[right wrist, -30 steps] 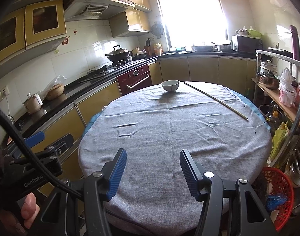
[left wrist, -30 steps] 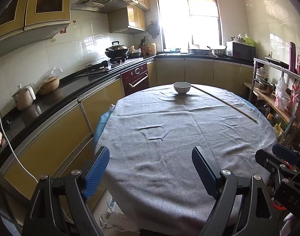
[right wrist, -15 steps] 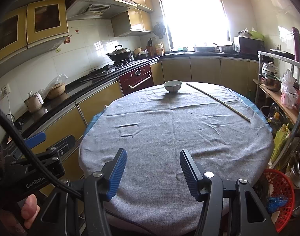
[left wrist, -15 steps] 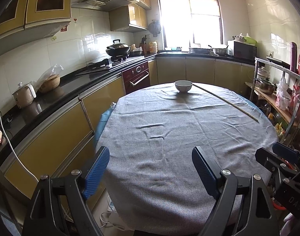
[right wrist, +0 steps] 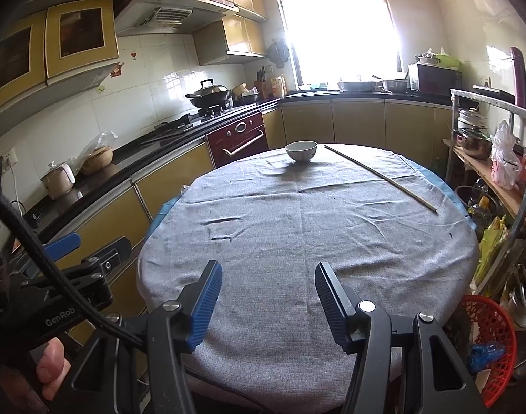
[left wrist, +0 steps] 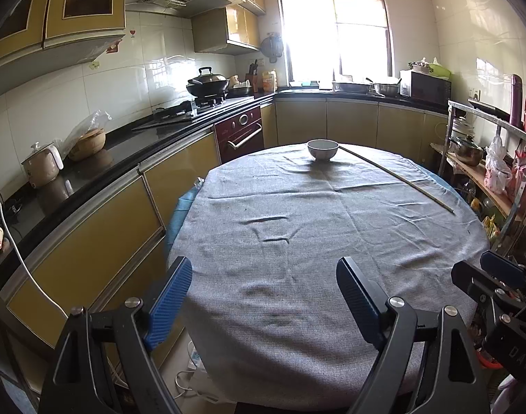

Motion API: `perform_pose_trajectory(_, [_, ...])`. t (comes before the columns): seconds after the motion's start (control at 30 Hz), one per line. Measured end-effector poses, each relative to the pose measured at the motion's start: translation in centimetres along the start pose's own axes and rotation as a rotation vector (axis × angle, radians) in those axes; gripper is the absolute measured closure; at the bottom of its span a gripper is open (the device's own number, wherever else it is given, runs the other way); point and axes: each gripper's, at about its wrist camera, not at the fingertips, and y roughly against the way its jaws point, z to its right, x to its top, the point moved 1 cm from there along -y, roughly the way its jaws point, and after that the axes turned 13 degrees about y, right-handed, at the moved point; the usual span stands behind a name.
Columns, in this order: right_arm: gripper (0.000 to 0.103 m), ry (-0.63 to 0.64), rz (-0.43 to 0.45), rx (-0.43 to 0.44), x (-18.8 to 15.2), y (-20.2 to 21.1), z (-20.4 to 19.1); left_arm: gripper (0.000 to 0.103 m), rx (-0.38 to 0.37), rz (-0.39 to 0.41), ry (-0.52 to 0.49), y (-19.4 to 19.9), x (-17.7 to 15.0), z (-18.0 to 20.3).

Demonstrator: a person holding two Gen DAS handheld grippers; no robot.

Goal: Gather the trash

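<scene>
Left wrist view: my left claw [left wrist: 263, 296] is spread apart, empty, above the near edge of the grey-clothed surface [left wrist: 332, 241]. My right claw [right wrist: 268, 296] likewise gapes empty. Beyond both, a white bowl [left wrist: 322, 149] sits beside a long stick [left wrist: 397, 179].

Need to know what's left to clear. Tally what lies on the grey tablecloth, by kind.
Bowl: 1
Long thin stick: 1
Total: 2
Both lie at the far side of the grey tablecloth; neither hand-held gripper holds anything.
</scene>
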Motion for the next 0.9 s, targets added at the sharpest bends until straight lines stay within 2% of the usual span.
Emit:
perform_pose_trajectory(0.37, [0.043, -0.012, 0.017, -0.017, -0.24, 0.69, 0.77, 0.017, -0.004, 0.003, -0.021, 0.31, -0.32, 0.65])
perform_pose_trajectory(0.9, [0.043, 0.004, 0.017, -0.013, 0.08, 0.58, -0.14, 0.017, -0.008, -0.007, -0.015, 0.24, -0.37, 0.34])
